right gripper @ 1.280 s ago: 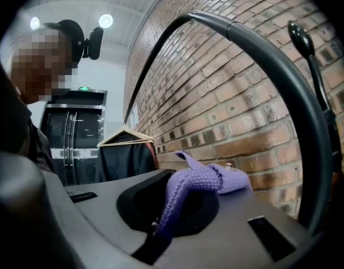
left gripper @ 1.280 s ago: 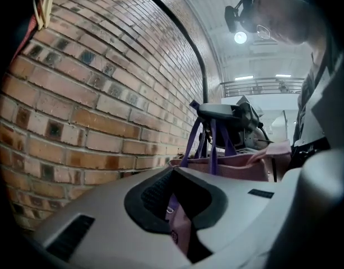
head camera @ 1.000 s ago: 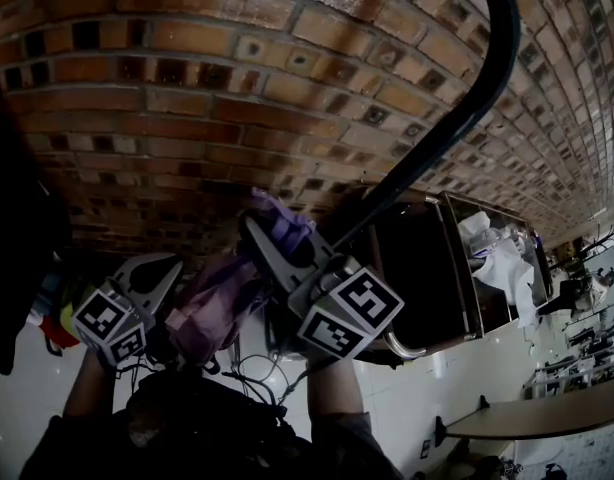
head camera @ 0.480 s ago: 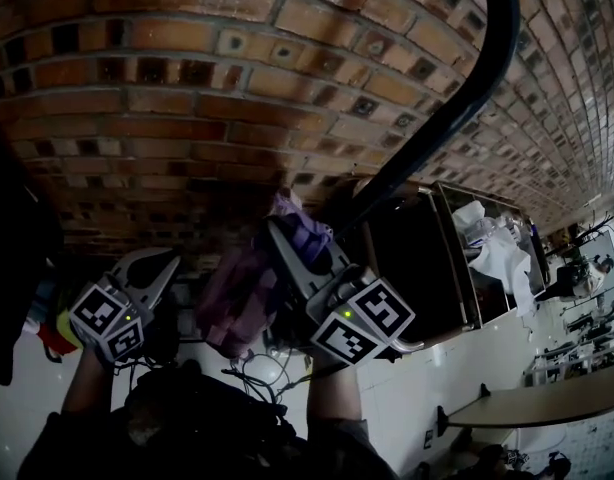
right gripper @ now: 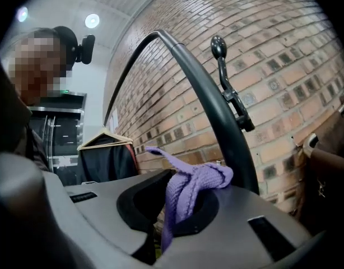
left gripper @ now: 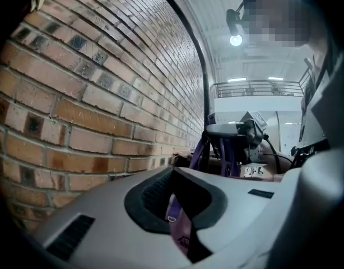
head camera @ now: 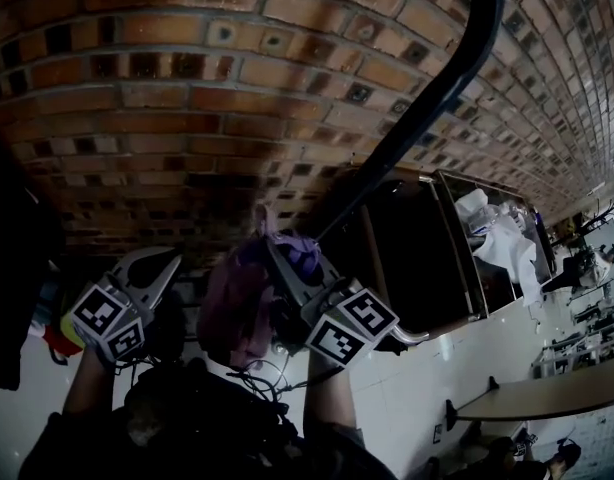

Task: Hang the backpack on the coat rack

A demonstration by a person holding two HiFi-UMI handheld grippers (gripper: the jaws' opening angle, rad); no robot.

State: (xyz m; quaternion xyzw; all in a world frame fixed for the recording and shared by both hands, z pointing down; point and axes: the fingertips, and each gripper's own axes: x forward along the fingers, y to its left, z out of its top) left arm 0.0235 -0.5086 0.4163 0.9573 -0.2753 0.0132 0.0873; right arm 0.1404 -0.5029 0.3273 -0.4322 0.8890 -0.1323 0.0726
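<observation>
A purple backpack (head camera: 235,308) hangs bunched between my two grippers, in front of a brick wall. My right gripper (head camera: 277,250) is shut on its knitted purple top loop (right gripper: 189,186), which bulges out over the jaws. It sits just below the black curved coat rack pole (head camera: 427,108). In the right gripper view the pole (right gripper: 217,111) rises right behind the loop, with a knobbed hook (right gripper: 223,72) higher up. My left gripper (head camera: 165,265) is to the left of the bag, and a thin purple strap (left gripper: 175,214) sits pinched in its closed jaws.
A dark garment (right gripper: 105,153) hangs on a wooden hanger to the left, close to the wall. A dark open cabinet (head camera: 417,268) stands to the right of the pole. Cables (head camera: 257,373) dangle under the grippers. White floor and a table edge (head camera: 537,413) lie at the lower right.
My right gripper has shifted a little with the loop and stays close under the pole. The backpack now hangs more bunched below it. The left gripper has barely moved.
</observation>
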